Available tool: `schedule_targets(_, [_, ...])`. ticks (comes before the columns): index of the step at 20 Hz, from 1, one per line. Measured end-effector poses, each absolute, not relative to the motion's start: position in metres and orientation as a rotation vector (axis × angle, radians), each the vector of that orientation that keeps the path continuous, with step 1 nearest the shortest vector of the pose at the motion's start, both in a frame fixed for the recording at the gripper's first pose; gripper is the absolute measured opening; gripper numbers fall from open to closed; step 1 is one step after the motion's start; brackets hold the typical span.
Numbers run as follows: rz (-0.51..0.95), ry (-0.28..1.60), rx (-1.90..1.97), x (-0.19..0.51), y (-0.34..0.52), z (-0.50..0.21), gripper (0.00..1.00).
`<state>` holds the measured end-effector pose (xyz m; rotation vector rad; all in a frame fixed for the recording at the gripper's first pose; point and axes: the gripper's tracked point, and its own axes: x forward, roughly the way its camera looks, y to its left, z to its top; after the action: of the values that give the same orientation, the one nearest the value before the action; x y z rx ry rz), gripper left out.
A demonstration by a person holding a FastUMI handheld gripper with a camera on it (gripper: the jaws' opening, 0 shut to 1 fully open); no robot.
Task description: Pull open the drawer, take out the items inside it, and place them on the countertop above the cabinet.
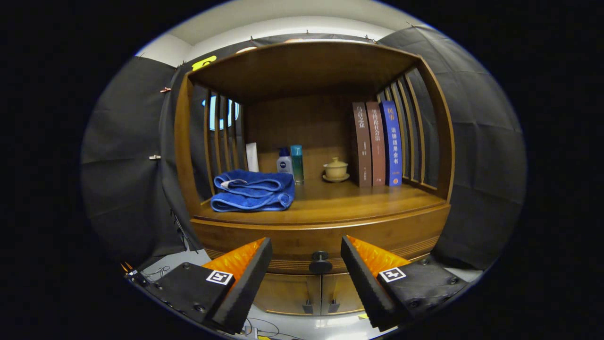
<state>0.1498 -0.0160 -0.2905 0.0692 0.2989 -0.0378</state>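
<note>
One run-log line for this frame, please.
phase: approach | gripper: open, fingers flank drawer knob, no contact | drawer: closed

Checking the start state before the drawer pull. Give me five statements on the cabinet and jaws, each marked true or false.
1. The gripper has its jaws open, the drawer knob between them. True.
2. The drawer is pulled out. False: it sits closed.
3. A folded blue towel lies on the countertop. True.
4. The three books lie flat. False: they stand upright.
5. The jaws grip the knob. False: they are apart from it.
</note>
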Motion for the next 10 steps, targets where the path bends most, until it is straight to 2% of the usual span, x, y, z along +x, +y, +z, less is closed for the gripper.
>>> schedule_targets(10, [-0.095, 0.453, 0.095, 0.184, -0.038, -0.388, 0.93])
